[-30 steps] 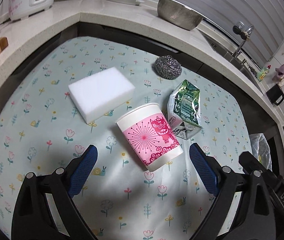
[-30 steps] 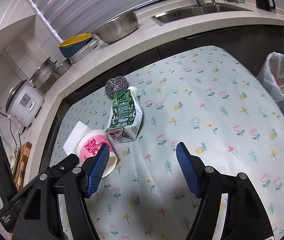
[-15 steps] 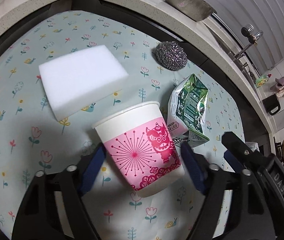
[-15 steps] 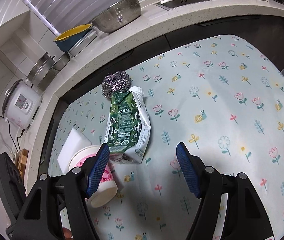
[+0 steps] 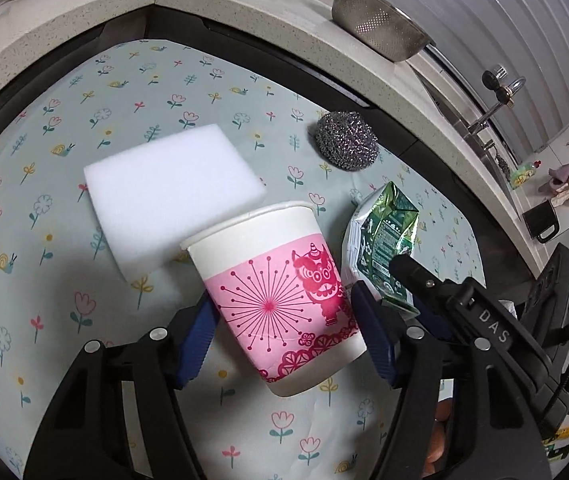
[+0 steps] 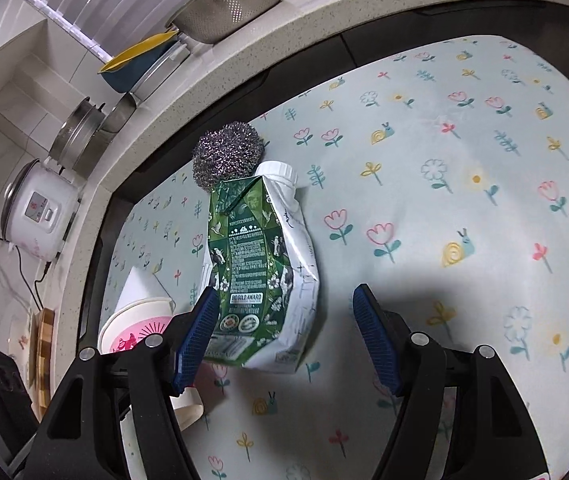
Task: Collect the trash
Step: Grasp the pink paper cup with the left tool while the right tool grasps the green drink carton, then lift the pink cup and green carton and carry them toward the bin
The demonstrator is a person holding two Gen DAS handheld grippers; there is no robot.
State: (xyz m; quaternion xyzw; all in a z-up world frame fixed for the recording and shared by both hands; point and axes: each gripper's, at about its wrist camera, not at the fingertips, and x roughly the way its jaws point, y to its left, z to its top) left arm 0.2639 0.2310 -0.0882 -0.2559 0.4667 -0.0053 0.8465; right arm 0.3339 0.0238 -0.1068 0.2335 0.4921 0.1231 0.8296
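Paper cup (image 5: 280, 300), white with a pink printed band, sits between the two blue fingers of the left gripper (image 5: 286, 332). Both pads press its sides, so this gripper is closed on the cup, and the cup is tilted with its rim toward the white sponge block (image 5: 172, 196). Whether its base is on the table (image 5: 44, 240) I cannot tell. The crushed green milk carton (image 6: 260, 268) lies on its side on the flowered cloth, its white cap pointing to the steel scrubber (image 6: 226, 154), which it touches or nearly touches. The right gripper (image 6: 286, 330) is wide open around the carton's bottom end; the left pad is just beside it, the right pad apart.
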